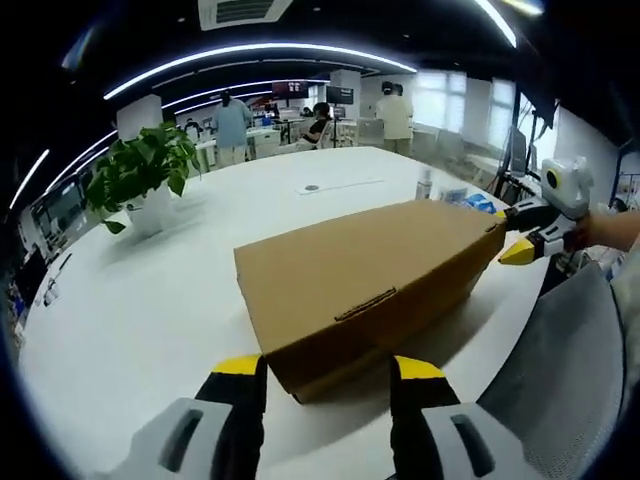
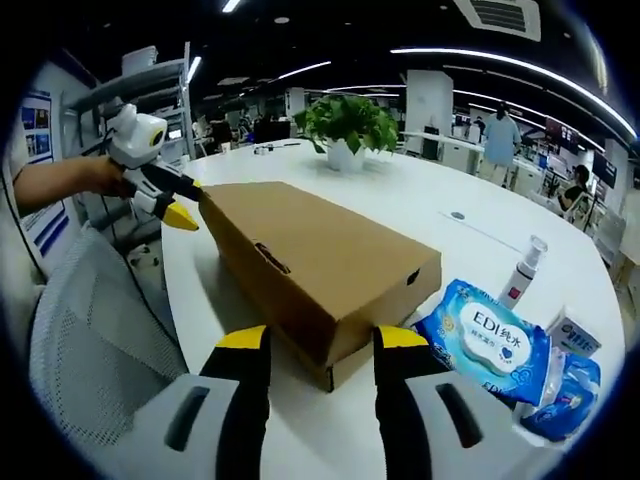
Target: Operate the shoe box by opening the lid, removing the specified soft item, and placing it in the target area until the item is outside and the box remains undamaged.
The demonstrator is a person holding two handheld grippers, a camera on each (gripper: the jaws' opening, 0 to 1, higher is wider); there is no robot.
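A brown cardboard shoe box (image 1: pixel 365 270) lies on the white table (image 1: pixel 150 300) with its lid down. My left gripper (image 1: pixel 330 372) is open, and its yellow-tipped jaws stand on either side of the box's near corner. At the box's far end is my right gripper (image 1: pixel 512 235), jaws apart, held by a hand. In the right gripper view the box (image 2: pixel 310 255) runs away from my open right gripper (image 2: pixel 322 345), whose jaws flank its near end. The left gripper (image 2: pixel 180 205) sits at the far corner there.
A potted plant (image 1: pixel 145 175) stands on the table beyond the box. A blue wet-wipes pack (image 2: pixel 485 340), a spray bottle (image 2: pixel 522 270) and smaller packets (image 2: pixel 570 385) lie beside the box. A grey chair back (image 2: pixel 90 340) is at the table edge. People stand far off.
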